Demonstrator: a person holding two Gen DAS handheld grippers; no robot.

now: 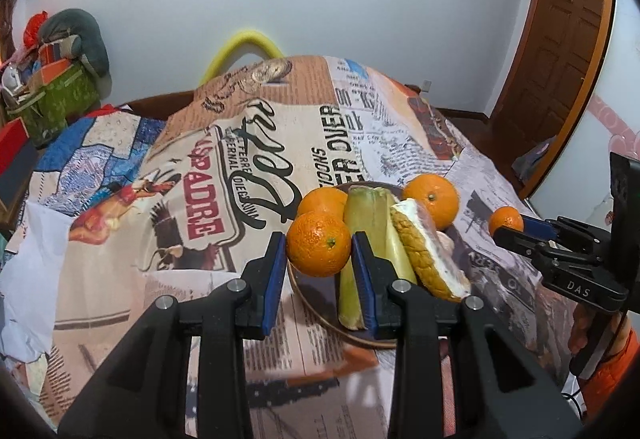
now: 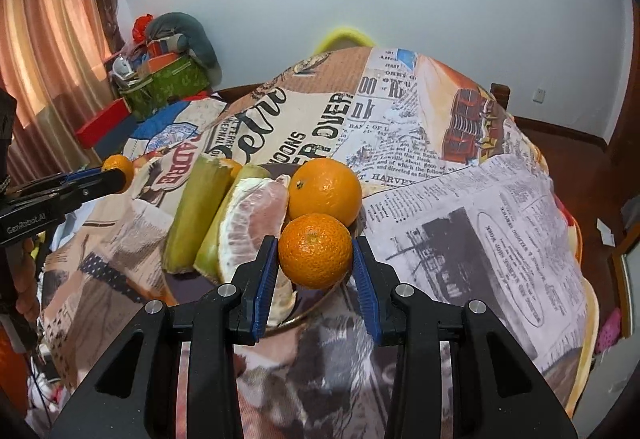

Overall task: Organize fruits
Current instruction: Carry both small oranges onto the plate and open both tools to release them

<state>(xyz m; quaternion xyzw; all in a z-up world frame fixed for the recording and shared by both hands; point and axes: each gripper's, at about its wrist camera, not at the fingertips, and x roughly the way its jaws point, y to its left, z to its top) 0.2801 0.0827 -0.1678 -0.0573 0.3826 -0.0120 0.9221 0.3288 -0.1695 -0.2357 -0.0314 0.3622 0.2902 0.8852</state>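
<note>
A dark plate [image 1: 320, 313] on the newspaper-print cloth holds two sugarcane pieces [image 1: 370, 227], a pomelo wedge [image 1: 424, 251] and two oranges [image 1: 432, 199]. My left gripper [image 1: 319, 259] is shut on an orange [image 1: 319, 249] above the plate's left rim. My right gripper [image 2: 315, 263] is shut on another orange [image 2: 315, 250] above the plate's [image 2: 296, 313] right side, beside a bigger orange [image 2: 325, 193]. The pomelo wedge [image 2: 250, 223] and sugarcane [image 2: 194, 211] lie to its left. Each gripper with its orange shows in the other's view: the right one [image 1: 505, 227] and the left one [image 2: 120, 173].
The round table [image 2: 480, 231] drops off on all sides. A yellow chair back [image 1: 244, 47] stands behind it. Boxes and bags [image 1: 56, 87] pile at the far left. A wooden door [image 1: 560, 79] is at the right.
</note>
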